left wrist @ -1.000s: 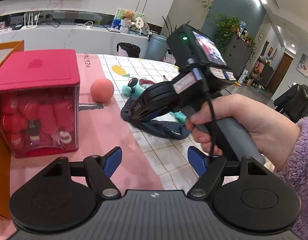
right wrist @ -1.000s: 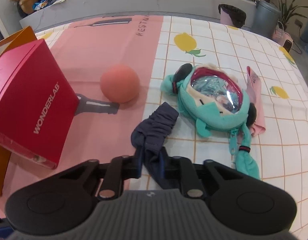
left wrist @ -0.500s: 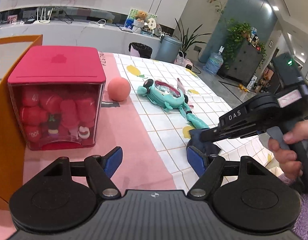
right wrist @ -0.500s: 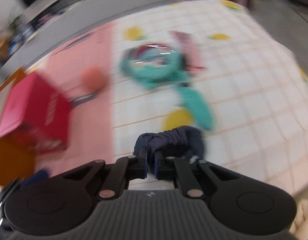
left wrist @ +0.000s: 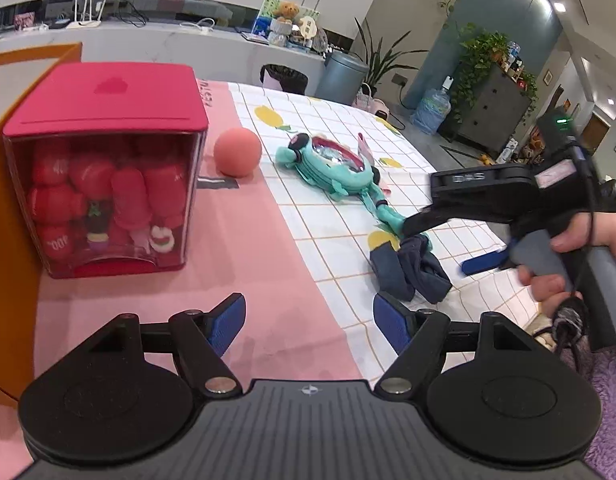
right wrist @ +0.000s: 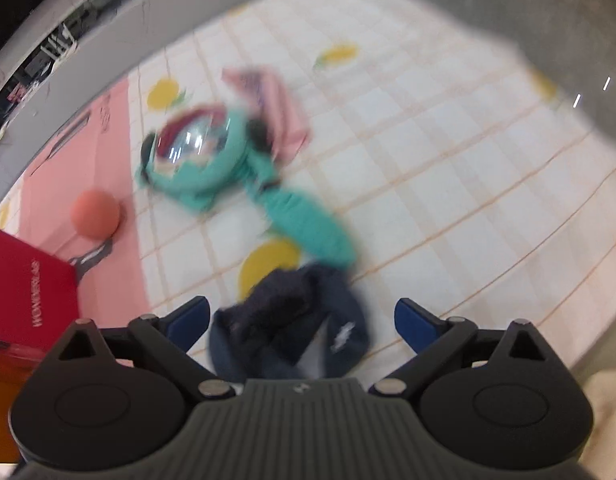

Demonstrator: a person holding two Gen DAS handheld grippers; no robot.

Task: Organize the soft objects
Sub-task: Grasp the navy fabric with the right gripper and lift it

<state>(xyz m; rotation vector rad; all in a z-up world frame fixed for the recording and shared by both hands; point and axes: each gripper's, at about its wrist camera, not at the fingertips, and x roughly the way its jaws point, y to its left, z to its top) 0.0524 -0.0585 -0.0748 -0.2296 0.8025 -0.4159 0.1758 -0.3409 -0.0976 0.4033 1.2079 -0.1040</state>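
A crumpled navy cloth point(left wrist: 408, 270) point(right wrist: 291, 320) lies on the white checked tablecloth, near the table's right edge. My right gripper point(left wrist: 452, 242) point(right wrist: 301, 316) hovers over it with its jaws opening; the cloth sits between the blue pads but they do not press on it. My left gripper point(left wrist: 308, 312) stands open and empty above the pink mat. Farther back lie a teal plush bag point(left wrist: 332, 168) point(right wrist: 203, 168), a peach ball point(left wrist: 237, 152) point(right wrist: 95, 214) and a pink cloth point(right wrist: 275, 108). The right wrist view is blurred.
A red-lidded clear box point(left wrist: 103, 168) point(right wrist: 23, 284) full of red soft toys stands at the left on the pink mat. An orange board point(left wrist: 7, 220) rises beside it. A person's hand point(left wrist: 568, 256) holds the right gripper. Bins point(left wrist: 346, 78) stand beyond the table.
The right gripper carried the navy cloth from beside the teal plush toward the near right of the table, rolled, then let it go as its jaws sprang apart. The left gripper stayed put.
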